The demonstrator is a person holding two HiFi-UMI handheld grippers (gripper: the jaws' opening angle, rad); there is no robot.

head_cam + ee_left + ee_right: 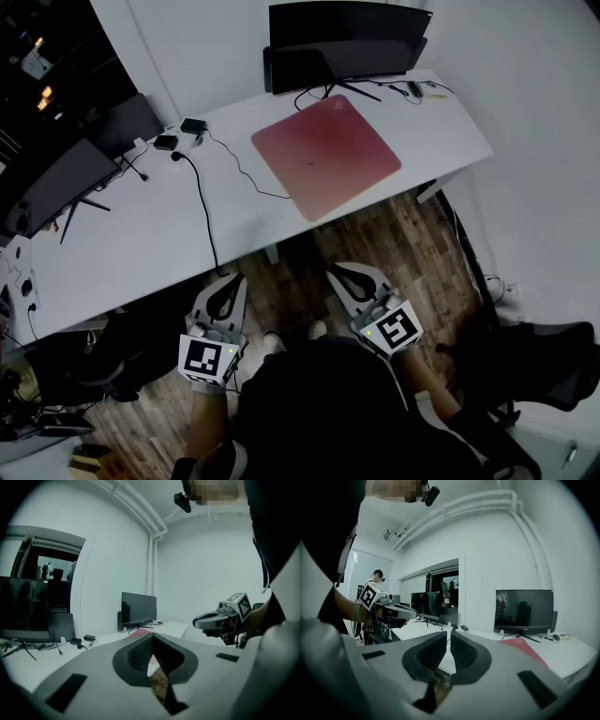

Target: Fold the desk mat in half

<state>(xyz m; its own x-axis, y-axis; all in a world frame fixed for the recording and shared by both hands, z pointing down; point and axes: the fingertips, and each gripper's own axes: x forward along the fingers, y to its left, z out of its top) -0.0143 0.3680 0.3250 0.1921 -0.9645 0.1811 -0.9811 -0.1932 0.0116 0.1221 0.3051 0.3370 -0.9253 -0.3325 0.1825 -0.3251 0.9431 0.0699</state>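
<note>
A reddish-pink desk mat (326, 155) lies flat and unfolded on the white desk (131, 234), near the desk's front edge and in front of a monitor. Both grippers hang low over the wooden floor, short of the desk and apart from the mat. My left gripper (232, 278) has its jaws closed together with nothing between them. My right gripper (336, 272) is also shut and empty. In the right gripper view the mat (525, 649) shows as a red strip on the desk to the right. The left gripper view catches only a sliver of the mat (140, 631) past the jaws.
A dark monitor (347, 37) stands behind the mat, and a second monitor (70, 178) stands on the desk's left. A black cable (202, 202) and power adapters (194, 125) lie mid-desk. An office chair (544, 366) stands at the right.
</note>
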